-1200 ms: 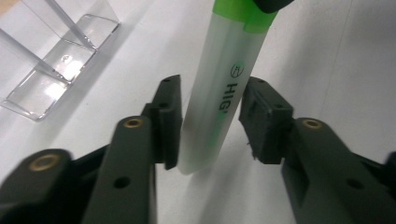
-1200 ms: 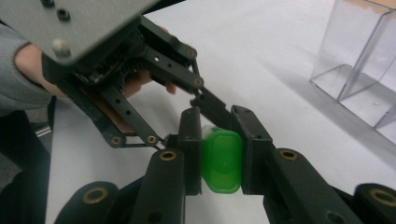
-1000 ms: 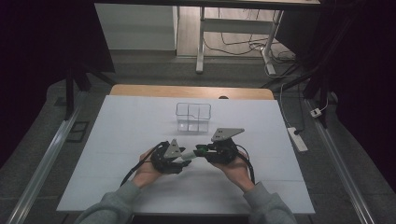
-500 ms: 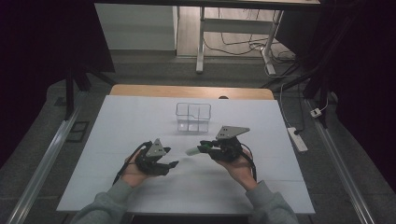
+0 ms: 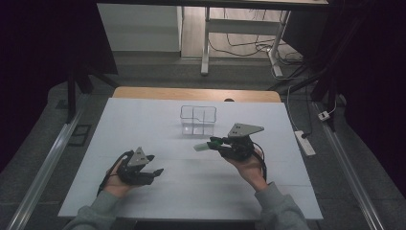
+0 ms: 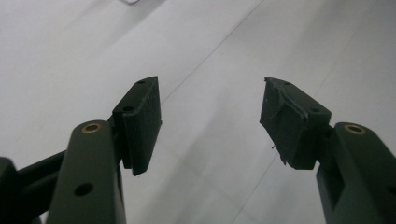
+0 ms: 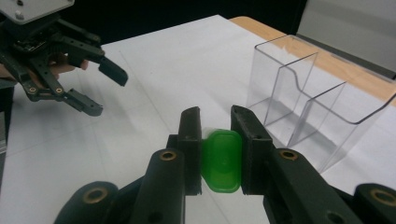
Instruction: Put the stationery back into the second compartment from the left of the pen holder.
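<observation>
The right gripper [image 7: 215, 125] holds a small green bottle [image 7: 221, 159] tight between its two black fingers [image 7: 190, 140]. One finger presses on each side of the bottle, and the green end sits down low between them, close to the gripper's body. In the high view the bottle [image 5: 205, 144] sticks out past the fingertips. Its long way runs almost flat, and its pale far end points away from the person's right hand, toward the left side of the counter [image 5: 143, 120].

The clear box [image 5: 198, 120] with its small compartments stands on the counter. The bottle is near the clear box, just in front of it on the person's side, and not touching it. It is up in the air, not lying on the counter.

The left gripper [image 5: 154, 173] is well apart from the clear box, nearer the person and off to the left. Its fingers [image 6: 140, 122] have just been opening and now stand wide apart, with nothing between them but bare white counter. The right gripper view shows them too [image 7: 100, 89], spread open and pointing toward the bottle.
</observation>
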`<action>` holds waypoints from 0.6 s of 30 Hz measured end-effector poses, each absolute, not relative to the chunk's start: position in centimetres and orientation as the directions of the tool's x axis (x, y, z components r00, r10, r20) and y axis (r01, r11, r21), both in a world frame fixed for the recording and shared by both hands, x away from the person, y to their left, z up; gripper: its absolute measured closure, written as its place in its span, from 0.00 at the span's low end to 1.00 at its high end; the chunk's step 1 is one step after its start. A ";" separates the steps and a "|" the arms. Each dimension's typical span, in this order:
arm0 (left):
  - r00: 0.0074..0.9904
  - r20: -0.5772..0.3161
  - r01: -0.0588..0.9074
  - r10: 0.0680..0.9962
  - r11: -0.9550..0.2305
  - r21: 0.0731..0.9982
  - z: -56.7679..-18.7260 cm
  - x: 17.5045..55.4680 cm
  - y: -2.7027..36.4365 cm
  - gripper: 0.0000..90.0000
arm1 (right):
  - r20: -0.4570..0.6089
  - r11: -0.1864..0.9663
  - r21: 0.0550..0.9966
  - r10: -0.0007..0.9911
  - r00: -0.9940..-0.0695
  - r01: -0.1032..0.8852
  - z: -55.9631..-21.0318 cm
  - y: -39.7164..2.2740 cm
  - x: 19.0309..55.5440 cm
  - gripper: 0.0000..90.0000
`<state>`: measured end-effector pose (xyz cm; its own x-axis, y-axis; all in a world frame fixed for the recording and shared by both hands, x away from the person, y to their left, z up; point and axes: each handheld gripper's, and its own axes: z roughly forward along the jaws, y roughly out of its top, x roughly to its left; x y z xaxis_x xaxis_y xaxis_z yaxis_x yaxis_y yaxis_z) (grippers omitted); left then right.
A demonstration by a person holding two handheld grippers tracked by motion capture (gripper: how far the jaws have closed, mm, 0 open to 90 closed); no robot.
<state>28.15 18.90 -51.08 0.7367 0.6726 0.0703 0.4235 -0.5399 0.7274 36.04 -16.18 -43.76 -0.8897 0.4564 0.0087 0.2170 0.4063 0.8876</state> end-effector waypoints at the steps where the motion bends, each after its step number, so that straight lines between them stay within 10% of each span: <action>1: 0.735 0.069 0.426 0.675 -0.539 0.727 -51.1 28.0 19.1 0.42 | 0.006 0.403 0.889 0.463 -0.886 0.217 -43.7 -16.2 36.1 0.82; 18: 0.701 0.040 0.472 0.712 -0.504 0.723 -52.1 27.2 22.4 0.40 | -0.013 0.356 0.912 0.526 -0.851 0.206 -40.7 -14.7 40.0 0.82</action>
<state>27.22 22.36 -52.07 0.7005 0.7125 0.0400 0.4717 -0.5044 0.7233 40.02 -14.66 -40.70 -0.8506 0.5257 -0.0127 0.2063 0.3557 0.9115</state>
